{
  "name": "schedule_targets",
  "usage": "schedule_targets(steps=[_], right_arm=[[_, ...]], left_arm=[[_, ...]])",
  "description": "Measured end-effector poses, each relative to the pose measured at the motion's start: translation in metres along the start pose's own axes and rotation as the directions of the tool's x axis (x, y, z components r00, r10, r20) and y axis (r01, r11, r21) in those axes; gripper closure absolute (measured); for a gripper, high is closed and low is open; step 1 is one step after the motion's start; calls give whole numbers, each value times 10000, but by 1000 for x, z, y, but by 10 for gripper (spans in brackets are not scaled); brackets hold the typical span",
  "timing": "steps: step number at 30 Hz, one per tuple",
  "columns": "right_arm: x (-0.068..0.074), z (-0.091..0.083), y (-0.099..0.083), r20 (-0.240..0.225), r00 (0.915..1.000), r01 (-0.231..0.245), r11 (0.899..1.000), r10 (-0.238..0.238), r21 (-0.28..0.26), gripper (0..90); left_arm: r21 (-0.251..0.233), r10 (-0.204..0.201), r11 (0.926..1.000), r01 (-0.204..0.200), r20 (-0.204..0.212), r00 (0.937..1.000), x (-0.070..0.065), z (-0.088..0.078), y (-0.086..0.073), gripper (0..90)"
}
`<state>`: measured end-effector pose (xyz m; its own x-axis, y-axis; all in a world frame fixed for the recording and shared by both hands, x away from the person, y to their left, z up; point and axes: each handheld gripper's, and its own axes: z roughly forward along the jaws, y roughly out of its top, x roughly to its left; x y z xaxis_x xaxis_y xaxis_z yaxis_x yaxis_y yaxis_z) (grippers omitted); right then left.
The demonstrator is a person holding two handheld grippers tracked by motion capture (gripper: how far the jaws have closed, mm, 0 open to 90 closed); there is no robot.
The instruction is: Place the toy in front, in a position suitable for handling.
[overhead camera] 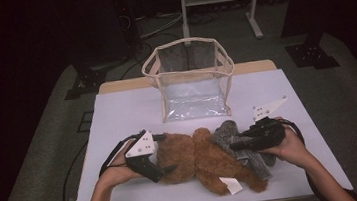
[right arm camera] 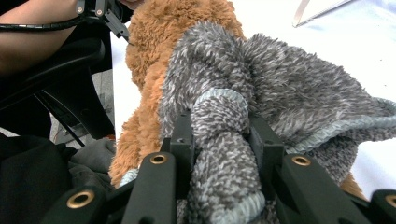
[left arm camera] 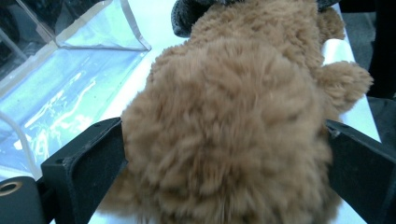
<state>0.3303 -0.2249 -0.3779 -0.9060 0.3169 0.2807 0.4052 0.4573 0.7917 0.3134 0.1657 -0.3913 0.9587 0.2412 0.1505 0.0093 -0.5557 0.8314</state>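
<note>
teddy bear (overhead camera: 198, 161): lying on table (overhead camera: 117, 112), head sitting between wide-spread jaws of left gripper (overhead camera: 166, 171)
right gripper (overhead camera: 231, 146): pinching grey garment (right arm camera: 261, 93)
clear bag (overhead camera: 192, 81): standing behind, nothing inside

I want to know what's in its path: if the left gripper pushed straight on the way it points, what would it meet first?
The left gripper would first meet the brown plush bear, whose round fuzzy part already sits between its wide jaws.
</note>
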Motion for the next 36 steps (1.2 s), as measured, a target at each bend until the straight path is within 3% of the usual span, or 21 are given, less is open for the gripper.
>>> schedule_targets(steps=[3,7,10,15,23,29,32,36], right_arm=[[-1,0,0,3,10000,-41,10000,41,3,670],[-2,-1,0,43,10000,-54,10000,54,1,669],[-2,-2,2,149,9999,-68,10000,67,47,668],[0,-3,6,407,9991,85,9997,-94,221,667],[15,-4,25,878,9935,710,9972,-729,238,666],[31,11,29,634,9910,1145,9919,-1179,543,666],[29,10,22,718,9911,1078,9926,-1117,559,666],[20,-3,10,932,9927,728,9966,-761,389,667]], left_arm=[[388,101,9992,-112,271,9996,-1,3,-8,27],[97,-56,9999,52,354,9994,-5,10,-15,19],[295,7,9996,-19,418,9991,-7,16,-15,49],[220,-363,9991,353,470,9982,-10,23,-11,83],[199,-417,9990,406,588,9974,-17,55,11,83],[285,-146,9995,129,616,9980,-29,87,35,82],[324,3,9995,-21,557,9984,-29,90,39,78],[33,118,9999,-120,567,9983,-24,79,36,65]])
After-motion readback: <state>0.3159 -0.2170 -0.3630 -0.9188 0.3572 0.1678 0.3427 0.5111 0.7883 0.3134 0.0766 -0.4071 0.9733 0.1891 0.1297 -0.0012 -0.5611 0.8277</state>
